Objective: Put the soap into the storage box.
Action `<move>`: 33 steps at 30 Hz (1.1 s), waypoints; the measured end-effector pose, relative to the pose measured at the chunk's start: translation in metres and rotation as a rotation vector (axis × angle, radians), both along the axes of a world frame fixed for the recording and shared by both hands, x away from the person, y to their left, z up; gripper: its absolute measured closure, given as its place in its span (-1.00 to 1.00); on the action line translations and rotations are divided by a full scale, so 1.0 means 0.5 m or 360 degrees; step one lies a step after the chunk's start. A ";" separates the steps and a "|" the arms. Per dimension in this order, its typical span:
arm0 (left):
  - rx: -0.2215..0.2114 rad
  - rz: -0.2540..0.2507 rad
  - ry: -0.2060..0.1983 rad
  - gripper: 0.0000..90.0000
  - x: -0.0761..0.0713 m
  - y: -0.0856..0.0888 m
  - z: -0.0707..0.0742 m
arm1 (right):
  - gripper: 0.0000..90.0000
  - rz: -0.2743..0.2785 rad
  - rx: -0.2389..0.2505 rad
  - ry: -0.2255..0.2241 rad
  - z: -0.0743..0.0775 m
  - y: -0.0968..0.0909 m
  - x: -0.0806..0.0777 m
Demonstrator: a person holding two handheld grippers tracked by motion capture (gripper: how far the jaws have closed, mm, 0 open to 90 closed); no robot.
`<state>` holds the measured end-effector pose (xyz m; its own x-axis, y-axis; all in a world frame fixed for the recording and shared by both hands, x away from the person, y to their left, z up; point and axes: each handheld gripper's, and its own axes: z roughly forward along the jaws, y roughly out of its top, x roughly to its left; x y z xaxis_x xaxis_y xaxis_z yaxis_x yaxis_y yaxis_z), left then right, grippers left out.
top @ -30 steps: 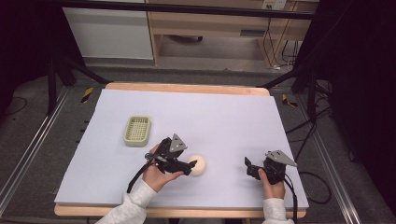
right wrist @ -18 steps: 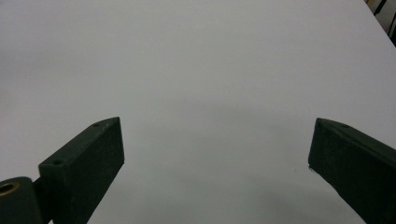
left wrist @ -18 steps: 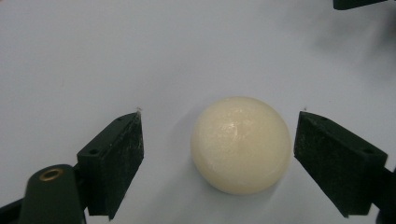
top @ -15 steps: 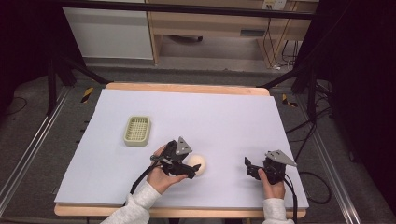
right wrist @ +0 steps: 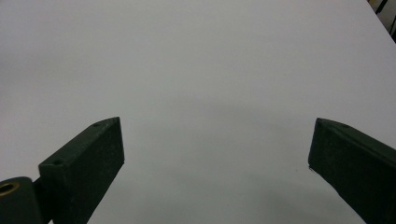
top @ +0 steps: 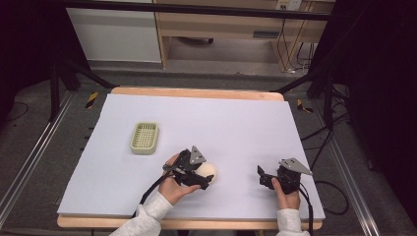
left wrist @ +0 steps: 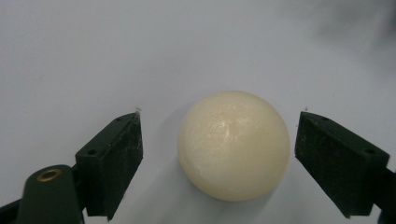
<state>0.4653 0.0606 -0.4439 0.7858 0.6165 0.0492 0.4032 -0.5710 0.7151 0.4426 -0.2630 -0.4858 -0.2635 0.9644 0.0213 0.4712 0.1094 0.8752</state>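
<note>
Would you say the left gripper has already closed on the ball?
No, the left gripper stands open, with a gap of bare table between each jaw and the ball.

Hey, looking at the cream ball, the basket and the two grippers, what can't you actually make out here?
- High view: the near side of the cream ball is covered by the left gripper, so contact is unclear there.
- Left gripper view: the open jaws flank the ball with gaps; its underside is out of sight.
- High view: the green basket is too small to see its inside clearly.
- High view: the right gripper is small; its jaw gap is unreadable there.
</note>
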 end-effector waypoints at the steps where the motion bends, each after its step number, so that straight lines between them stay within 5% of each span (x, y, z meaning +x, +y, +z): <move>1: 0.0013 -0.0002 0.0003 -0.67 0.001 -0.002 -0.002 | -0.91 -0.0002 -0.0001 0.0000 0.000 0.000 0.000; 33: 0.0094 -0.0024 0.0074 -0.61 0.011 -0.036 -0.037 | -0.91 0.0001 -0.0002 0.0006 0.000 0.000 0.001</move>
